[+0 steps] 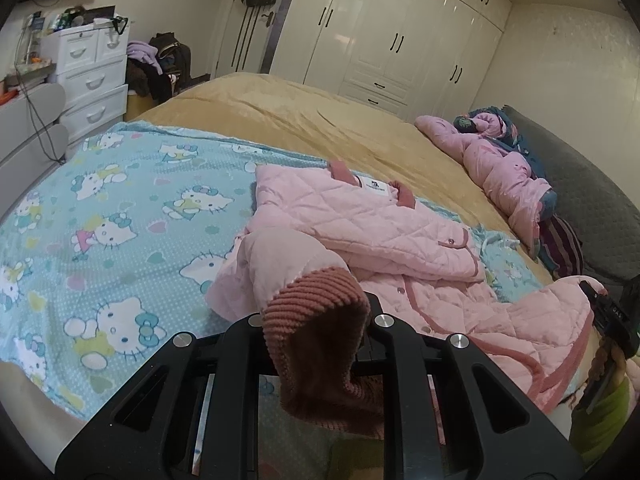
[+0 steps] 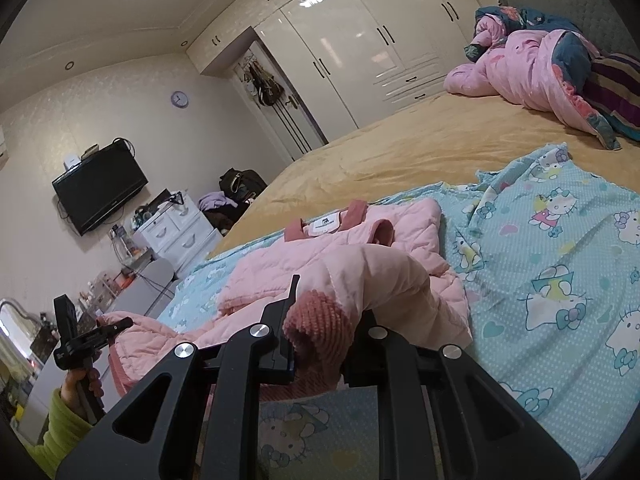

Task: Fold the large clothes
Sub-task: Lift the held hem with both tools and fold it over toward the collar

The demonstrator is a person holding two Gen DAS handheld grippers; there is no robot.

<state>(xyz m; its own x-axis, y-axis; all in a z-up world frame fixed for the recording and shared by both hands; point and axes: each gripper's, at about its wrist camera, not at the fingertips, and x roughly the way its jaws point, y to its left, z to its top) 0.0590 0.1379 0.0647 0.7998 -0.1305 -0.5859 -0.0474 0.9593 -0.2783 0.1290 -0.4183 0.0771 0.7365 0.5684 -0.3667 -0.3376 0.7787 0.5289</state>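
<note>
Nearest the camera, the left gripper (image 1: pixel 320 344) pinched a ribbed cuff (image 1: pixel 320 320) of the pink quilted jacket (image 1: pixel 360 220), jaws pressed tight on the knit. The right gripper (image 2: pixel 320 344) likewise clamped the other cuff (image 2: pixel 320 320), its sleeve (image 2: pixel 380 276) arching up from the jacket's body. The jacket lay spread on the blue cartoon blanket (image 1: pixel 120 208), collar (image 1: pixel 344 172) on the far side from the grippers. To fold well, both sleeves probably needed carrying together across the jacket's chest, kept level and taut so the padding would not bunch, then laid flat before release. Beyond the jacket stretched the tan bedspread (image 1: pixel 300 120), a crumpled pink quilt (image 1: pixel 500 164) past its far right side, and white wardrobes (image 1: pixel 400 32) behind
</note>
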